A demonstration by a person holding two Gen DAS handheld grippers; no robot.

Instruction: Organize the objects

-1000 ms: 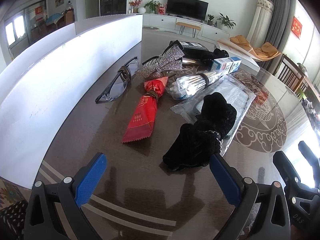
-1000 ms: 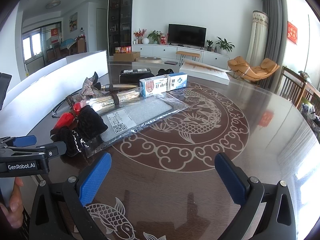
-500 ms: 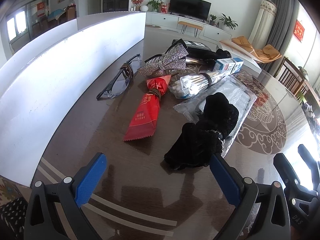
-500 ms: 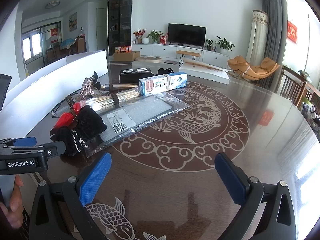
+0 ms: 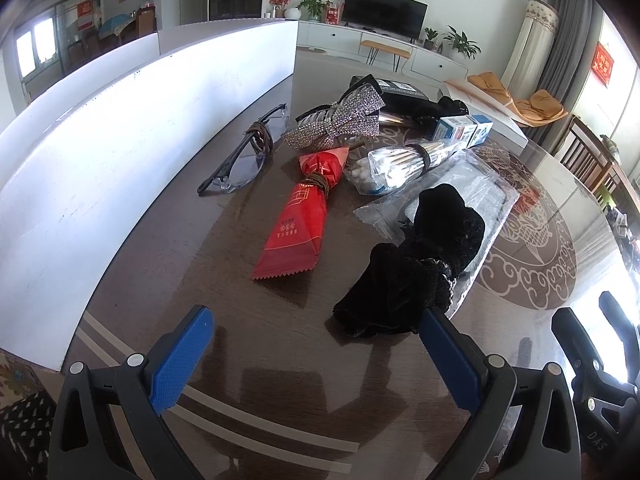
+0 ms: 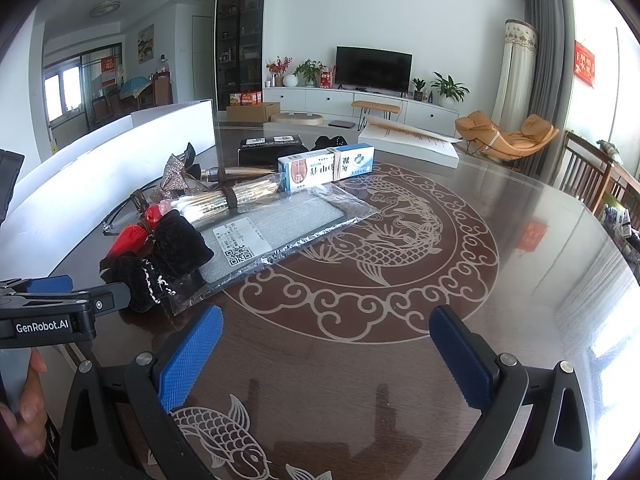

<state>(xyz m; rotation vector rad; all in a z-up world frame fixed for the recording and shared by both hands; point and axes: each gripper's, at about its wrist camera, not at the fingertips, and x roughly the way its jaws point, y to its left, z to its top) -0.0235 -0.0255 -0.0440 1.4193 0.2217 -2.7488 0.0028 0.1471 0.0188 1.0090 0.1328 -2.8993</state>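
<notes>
A black velvet pouch (image 5: 416, 268) lies near on the surface (image 5: 240, 320), partly over a clear plastic sleeve (image 5: 472, 188), right of a red packet (image 5: 300, 224). Left tool (image 5: 316, 356) and right tool (image 6: 326, 354) both hover spread, empty.

I'm working in a home, in an open living and dining room. At the top centre of my right view a flat television (image 6: 373, 67) sits on a long white cabinet (image 6: 360, 102) among potted plants (image 6: 449, 89) and a vase of flowers (image 6: 279, 70). An orange lounge chair (image 6: 506, 138) stands at the right, by grey curtains (image 6: 540, 52). The dark dining table (image 6: 400, 360) fills the lower frame, with wooden chairs (image 6: 592, 176) at the right edge.
</notes>
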